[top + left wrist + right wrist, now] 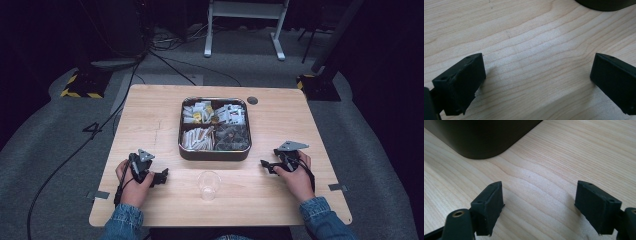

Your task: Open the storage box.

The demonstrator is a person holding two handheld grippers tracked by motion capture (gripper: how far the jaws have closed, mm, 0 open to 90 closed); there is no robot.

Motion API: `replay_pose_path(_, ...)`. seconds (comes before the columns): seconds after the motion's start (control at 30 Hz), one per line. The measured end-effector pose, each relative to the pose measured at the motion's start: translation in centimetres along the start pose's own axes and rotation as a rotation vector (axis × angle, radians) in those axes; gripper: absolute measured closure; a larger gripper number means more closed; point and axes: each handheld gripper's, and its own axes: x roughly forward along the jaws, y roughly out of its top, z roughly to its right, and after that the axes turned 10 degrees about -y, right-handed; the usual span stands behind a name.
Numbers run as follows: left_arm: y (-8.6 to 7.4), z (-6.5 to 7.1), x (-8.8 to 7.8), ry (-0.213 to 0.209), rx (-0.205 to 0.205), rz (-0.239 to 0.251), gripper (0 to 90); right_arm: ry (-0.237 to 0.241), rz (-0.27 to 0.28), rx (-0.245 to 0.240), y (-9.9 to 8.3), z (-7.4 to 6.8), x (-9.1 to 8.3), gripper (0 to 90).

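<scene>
A dark square box [214, 152] with four compartments of packets sits mid-table. A clear plastic cup [208, 185] stands upright in front of it, near the table's front edge. My left gripper [162, 176] rests on the wood left of the cup, held by a hand, jaws pointing right. In the left gripper view that left gripper [537, 75] is open with bare wood between the jaws. My right gripper [265, 165] lies right of the box, pointing left. Seen in its own view, the right gripper [539, 205] is open too, and the box corner [481, 140] lies just ahead.
The wooden table [150, 115] has a round dark grommet [252, 100] behind the box. Tape tabs mark its left [100, 194] and right [337, 187] front edges. Cables [75, 150] run over the grey floor, and a white desk frame [245, 25] stands at the back.
</scene>
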Motion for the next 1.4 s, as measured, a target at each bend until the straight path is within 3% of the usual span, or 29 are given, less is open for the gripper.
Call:
replay_pose_path(0.37,0.0,0.0,0.0,-0.002,0.006,0.0,0.3,-0.018,-0.003,0.016,-0.1,-0.2,-0.1,23.0)
replay_pose_path(0.43,0.0,0.0,0.0,-0.003,0.008,-0.001,0.4,-0.019,-0.017,0.019,0.0,-0.2,-0.3,27.5)
replay_pose_path(0.5,0.0,0.1,0.0,-0.003,0.005,-0.001,0.4,-0.016,-0.024,0.025,0.1,-0.3,-0.5,30.2)
replay_pose_path(0.57,0.1,0.1,0.1,-0.005,0.011,-0.001,0.3,0.024,-0.025,0.07,0.4,-0.4,-0.8,29.3)
replay_pose_path(0.7,0.1,0.1,0.1,-0.007,0.007,0.002,0.3,0.03,-0.008,0.079,0.9,-0.6,-1.4,28.4)
replay_pose_path(0.8,0.1,0.1,0.2,-0.011,0.008,0.0,0.1,0.044,0.027,0.082,2.1,-1.0,-2.5,29.7)
replay_pose_path(0.9,0.2,0.1,0.2,-0.01,0.01,0.0,0.0,0.067,0.036,0.098,3.2,-1.4,-3.4,35.3)
replay_pose_path(1.03,0.4,0.2,0.4,-0.011,0.01,-0.002,0.0,0.08,0.036,0.122,4.5,-2.1,-4.0,36.5)
replay_pose_path(1.17,0.4,0.2,0.4,-0.012,0.013,0.0,0.0,0.071,0.054,0.107,5.9,-2.8,-3.9,35.6)
replay_pose_path(1.23,0.4,0.2,0.4,-0.014,0.015,-0.002,0.0,0.074,0.095,0.092,7.3,-3.5,-3.7,34.3)
replay_pose_path(1.33,0.5,0.2,0.4,-0.016,0.019,-0.008,0.0,0.075,0.116,0.077,8.1,-3.9,-3.6,32.9)
replay_pose_path(1.4,0.5,0.2,0.5,-0.016,0.019,-0.007,0.0,0.098,0.118,0.065,9.2,-4.4,-3.4,29.5)
